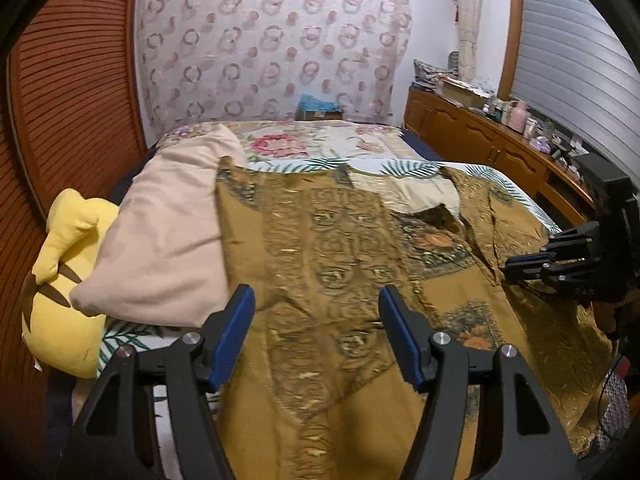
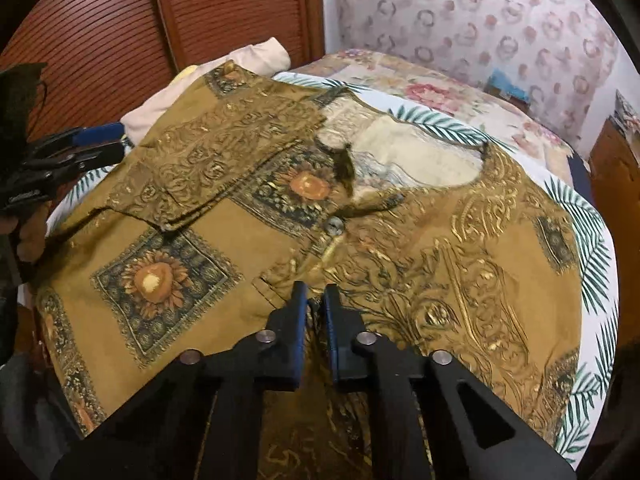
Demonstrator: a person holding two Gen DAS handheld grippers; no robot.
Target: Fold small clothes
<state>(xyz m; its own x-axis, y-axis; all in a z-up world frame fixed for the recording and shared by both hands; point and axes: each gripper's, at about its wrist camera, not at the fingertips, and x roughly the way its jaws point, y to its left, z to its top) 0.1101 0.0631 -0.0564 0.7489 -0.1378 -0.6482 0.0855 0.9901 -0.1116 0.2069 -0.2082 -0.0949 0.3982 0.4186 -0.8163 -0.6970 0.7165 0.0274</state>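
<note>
A mustard-brown patterned shirt (image 1: 340, 264) with sunflower squares lies spread on the bed, its left side folded over the middle; it also shows in the right wrist view (image 2: 360, 240). My left gripper (image 1: 316, 300) is open and empty, hovering over the shirt's folded left part. My right gripper (image 2: 315, 300) is shut on a fold of the shirt near its front placket, low on the garment. It appears at the right edge of the left wrist view (image 1: 520, 270). The left gripper shows at the left edge of the right wrist view (image 2: 108, 142).
A beige pillow (image 1: 164, 240) and a yellow plush toy (image 1: 60, 280) lie left of the shirt. The bed has a floral and palm-leaf sheet (image 1: 304, 148). A wooden cabinet with clutter (image 1: 492, 132) runs along the right. A louvred wooden wardrobe (image 2: 120, 28) stands on the left.
</note>
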